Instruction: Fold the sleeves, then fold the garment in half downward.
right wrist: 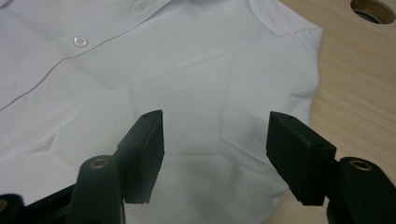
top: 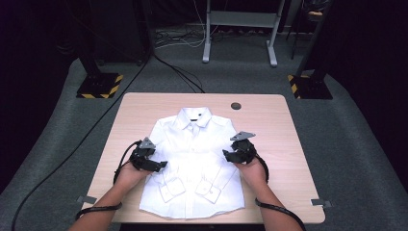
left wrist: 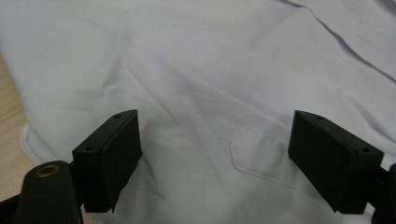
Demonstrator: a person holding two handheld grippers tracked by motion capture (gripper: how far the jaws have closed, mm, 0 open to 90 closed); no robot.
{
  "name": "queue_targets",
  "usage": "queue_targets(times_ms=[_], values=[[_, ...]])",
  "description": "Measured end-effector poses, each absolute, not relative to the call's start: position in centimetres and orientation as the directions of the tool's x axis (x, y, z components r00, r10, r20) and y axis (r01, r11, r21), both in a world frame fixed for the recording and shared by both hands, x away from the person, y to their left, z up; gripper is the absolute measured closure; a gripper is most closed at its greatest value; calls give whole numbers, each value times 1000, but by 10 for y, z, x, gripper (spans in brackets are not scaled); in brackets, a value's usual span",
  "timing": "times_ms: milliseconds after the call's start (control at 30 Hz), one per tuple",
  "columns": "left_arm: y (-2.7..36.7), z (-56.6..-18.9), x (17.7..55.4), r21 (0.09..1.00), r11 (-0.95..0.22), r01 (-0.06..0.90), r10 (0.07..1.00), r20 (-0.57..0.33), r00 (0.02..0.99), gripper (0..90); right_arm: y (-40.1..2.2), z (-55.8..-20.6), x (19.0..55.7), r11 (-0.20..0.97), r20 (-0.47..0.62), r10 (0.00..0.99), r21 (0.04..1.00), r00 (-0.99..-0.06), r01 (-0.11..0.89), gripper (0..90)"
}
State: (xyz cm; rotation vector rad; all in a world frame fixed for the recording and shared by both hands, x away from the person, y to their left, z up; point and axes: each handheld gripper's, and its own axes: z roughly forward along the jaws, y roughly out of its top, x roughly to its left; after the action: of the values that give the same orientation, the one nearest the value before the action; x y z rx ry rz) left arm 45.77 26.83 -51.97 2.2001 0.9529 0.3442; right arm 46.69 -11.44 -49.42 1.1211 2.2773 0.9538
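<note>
Your left gripper & right gripper hover over the white shirt on the table, both w/ jaws apart, holding nothing.

Shirt smooth white cloth; table matt pale wood.

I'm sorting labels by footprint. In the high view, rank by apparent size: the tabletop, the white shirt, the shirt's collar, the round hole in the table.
Largest to smallest:
1. Tabletop
2. White shirt, covering the table's middle
3. Collar
4. Round hole, farthest from the camera yet plainly smallest
</note>
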Motion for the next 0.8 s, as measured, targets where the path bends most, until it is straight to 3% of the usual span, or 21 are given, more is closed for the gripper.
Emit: queue_targets(times_ms=[433,600,800], values=[[268,-510,469,727,-435,531,735,-54,676,171,-101,-493,472,443,-81,809,734,-582,515,294],[271,-508,476,728,-410,549,754,-68,654,171,-98,-494,476,437,-67,812,729,-580,527,306],[267,-510,489,731,-397,555,772,-61,633,176,-98,-499,486,464,-64,803,692,-593,553,388]])
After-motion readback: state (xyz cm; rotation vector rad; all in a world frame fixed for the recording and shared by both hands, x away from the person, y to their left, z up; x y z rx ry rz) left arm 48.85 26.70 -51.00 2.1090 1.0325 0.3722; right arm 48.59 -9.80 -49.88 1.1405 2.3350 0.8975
